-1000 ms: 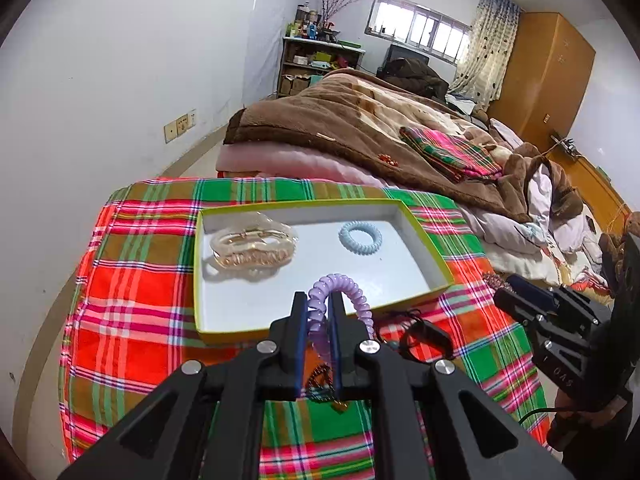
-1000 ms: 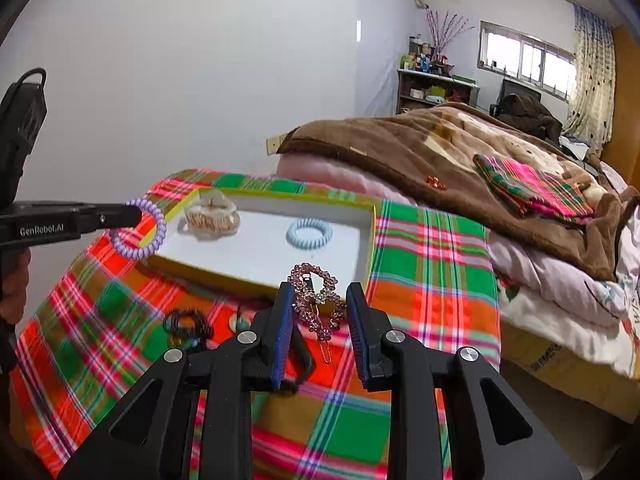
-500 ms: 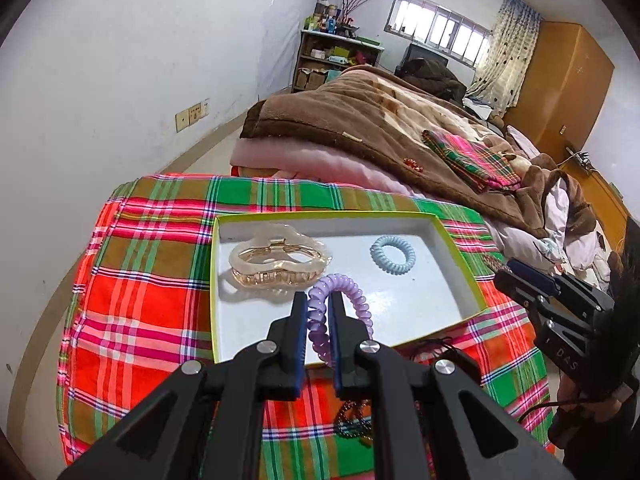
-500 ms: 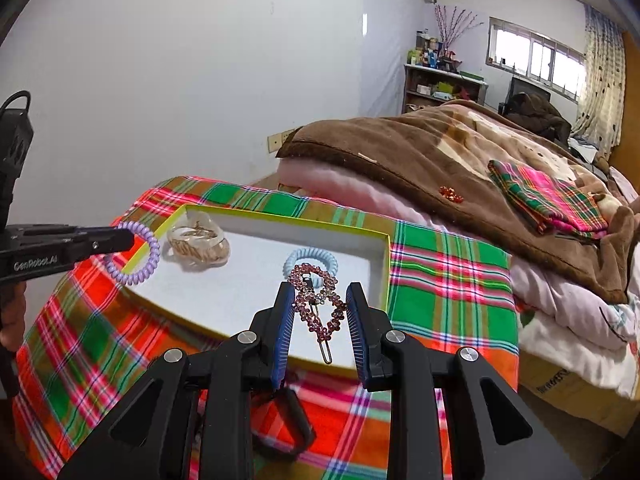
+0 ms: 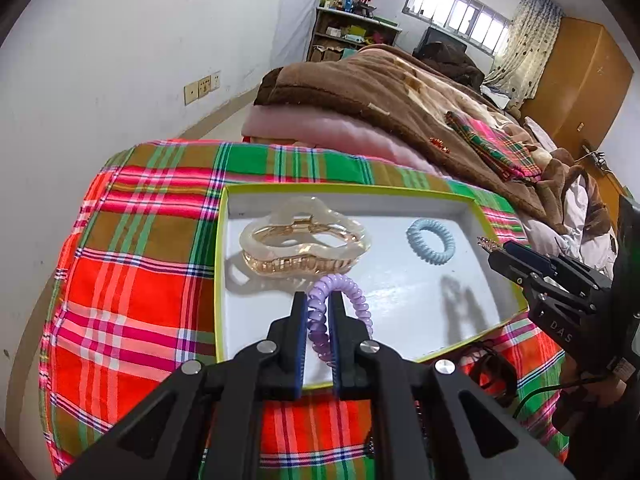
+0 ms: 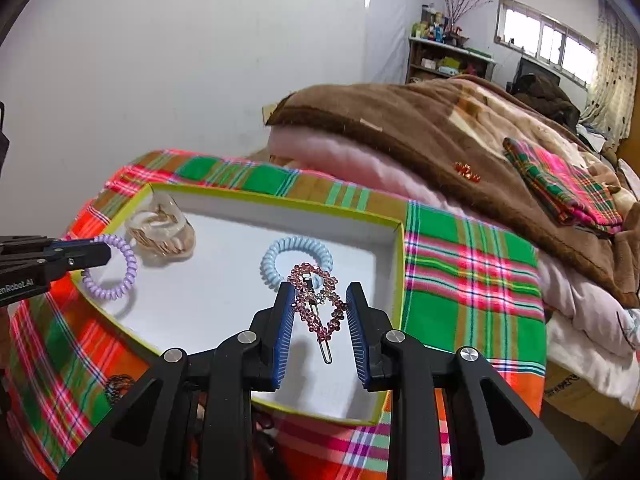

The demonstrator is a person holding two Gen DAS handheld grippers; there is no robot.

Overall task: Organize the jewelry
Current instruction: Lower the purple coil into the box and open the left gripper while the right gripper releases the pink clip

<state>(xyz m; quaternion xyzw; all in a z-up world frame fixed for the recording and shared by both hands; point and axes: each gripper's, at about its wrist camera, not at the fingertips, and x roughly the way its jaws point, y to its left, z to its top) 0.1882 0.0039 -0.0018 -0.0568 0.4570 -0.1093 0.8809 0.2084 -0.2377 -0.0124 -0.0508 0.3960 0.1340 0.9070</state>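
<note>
So we have both tools loaded and poised over the white tray [image 5: 400,296], whose green rim sits on the plaid cloth [image 5: 132,280].

Starting on the left: our left gripper [image 5: 319,312] has its jaws pinched nearly together on the purple spiral hair tie [image 5: 352,300], which loops up and off to the right of the fingertips. Just ahead of that tool lies the translucent claw clip [image 5: 304,240], already down in the tray's far left part. Ahead and to the right lies the pale blue spiral hair tie [image 5: 430,240], also in the tray.

Moving right: our right gripper [image 6: 320,304] holds the pink rhinestone heart hair clip [image 6: 318,300] between its pads, with the jaws set fairly wide, closed only as far as the heart's width. The clip's metal tongue hangs down behind the tips. It hangs above the tray floor, with the blue tie just beyond it.

By our reckoning, two pieces are placed and two more are about to be released. Below the right tool, on the cloth near the tray's near edge, a dark beaded bracelet [image 6: 118,386] lies outside the tray, and other dark items there are too hidden to name, so some sorting remains.
</note>
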